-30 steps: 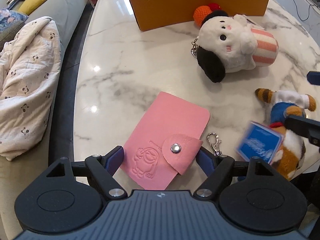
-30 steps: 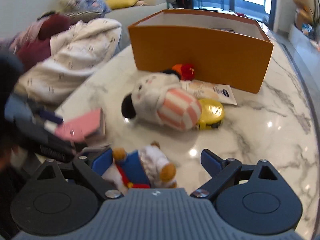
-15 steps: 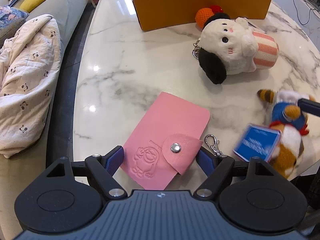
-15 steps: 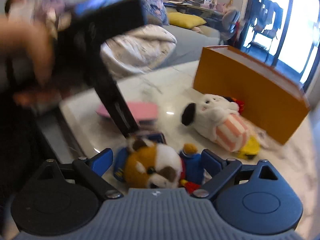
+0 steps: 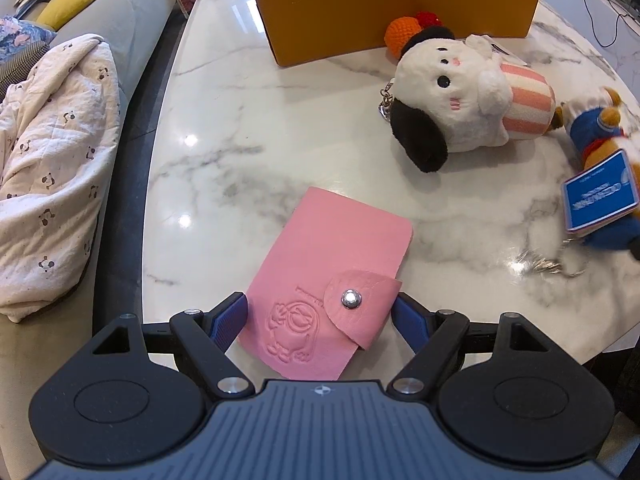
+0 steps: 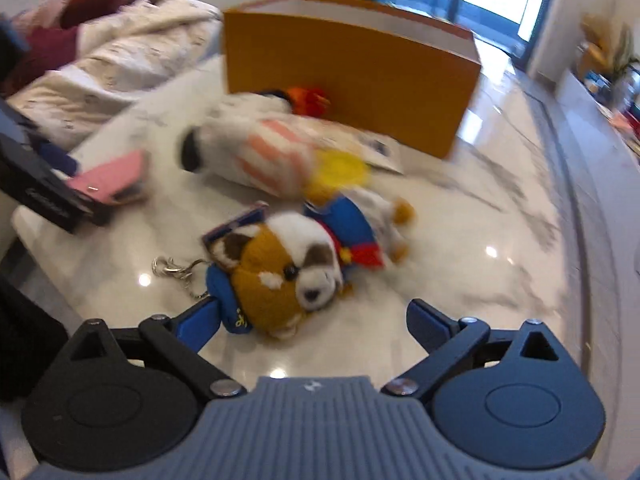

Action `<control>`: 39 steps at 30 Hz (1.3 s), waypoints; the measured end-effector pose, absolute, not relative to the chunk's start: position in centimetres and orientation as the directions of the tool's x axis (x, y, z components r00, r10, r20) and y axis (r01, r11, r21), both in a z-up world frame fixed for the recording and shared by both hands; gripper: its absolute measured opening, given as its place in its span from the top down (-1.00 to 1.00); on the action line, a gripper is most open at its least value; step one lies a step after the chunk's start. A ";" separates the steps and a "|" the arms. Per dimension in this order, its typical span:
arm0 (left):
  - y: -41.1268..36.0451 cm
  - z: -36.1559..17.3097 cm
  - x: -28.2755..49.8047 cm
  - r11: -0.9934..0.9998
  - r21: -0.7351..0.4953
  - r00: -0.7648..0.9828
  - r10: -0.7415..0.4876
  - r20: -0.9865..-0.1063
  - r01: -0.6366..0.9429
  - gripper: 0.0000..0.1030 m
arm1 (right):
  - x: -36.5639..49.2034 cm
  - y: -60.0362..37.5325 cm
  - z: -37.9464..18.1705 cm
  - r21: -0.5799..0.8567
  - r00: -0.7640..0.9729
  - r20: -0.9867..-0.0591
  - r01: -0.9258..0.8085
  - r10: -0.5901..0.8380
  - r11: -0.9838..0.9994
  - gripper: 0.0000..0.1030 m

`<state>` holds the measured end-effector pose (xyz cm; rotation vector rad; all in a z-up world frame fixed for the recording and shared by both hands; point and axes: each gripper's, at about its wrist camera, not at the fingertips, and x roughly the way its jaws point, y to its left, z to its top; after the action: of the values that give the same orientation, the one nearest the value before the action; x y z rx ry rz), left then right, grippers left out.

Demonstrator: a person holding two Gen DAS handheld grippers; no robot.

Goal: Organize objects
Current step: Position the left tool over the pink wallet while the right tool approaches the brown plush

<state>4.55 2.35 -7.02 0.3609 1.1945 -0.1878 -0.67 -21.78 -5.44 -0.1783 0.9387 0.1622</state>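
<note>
A pink card wallet [image 5: 328,284] lies on the marble table, its near end between the open fingers of my left gripper [image 5: 320,314]; it also shows in the right wrist view [image 6: 110,178]. A brown-and-white plush in a blue coat [image 6: 292,264] lies on its side with a blue tag and keychain, just ahead of my open right gripper [image 6: 314,318], whose left finger touches it. The plush also shows in the left wrist view [image 5: 596,136]. A white dog plush with a striped cup [image 5: 460,92] lies before the orange box [image 5: 392,4].
An orange and red knitted ball [image 5: 404,28] sits against the box. A yellow round item [image 6: 340,168] and a white packet [image 6: 380,148] lie behind the dog plush. A sofa with a white blanket [image 5: 52,152] runs along the table's left edge [image 5: 150,200].
The brown plush has slid farther right and away on the table, its keychain dragged with it. The right gripper swung around and now looks at the plush from its head side. The left gripper stayed over the wallet.
</note>
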 end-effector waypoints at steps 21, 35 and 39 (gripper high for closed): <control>2.0 -7.4 4.5 0.916 0.200 0.361 0.066 -0.930 0.349 -0.83 | 1.7 -19.8 -6.2 0.040 0.660 -0.748 -0.054 0.066 0.998 -0.93; 3.0 -6.2 5.6 0.970 -0.043 0.325 -0.122 -0.938 0.240 -0.83 | 2.0 -22.4 -6.9 0.111 0.638 -0.768 0.044 0.058 0.993 -0.93; 2.4 -6.7 5.7 0.962 0.020 0.342 -0.077 -0.937 0.273 -0.82 | 2.1 -22.2 -7.0 0.112 0.635 -0.770 0.034 0.064 0.993 -0.93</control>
<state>5.73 2.40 -6.73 0.1851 1.2022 -0.2293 2.11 -22.22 -7.03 0.1197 0.8829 0.0172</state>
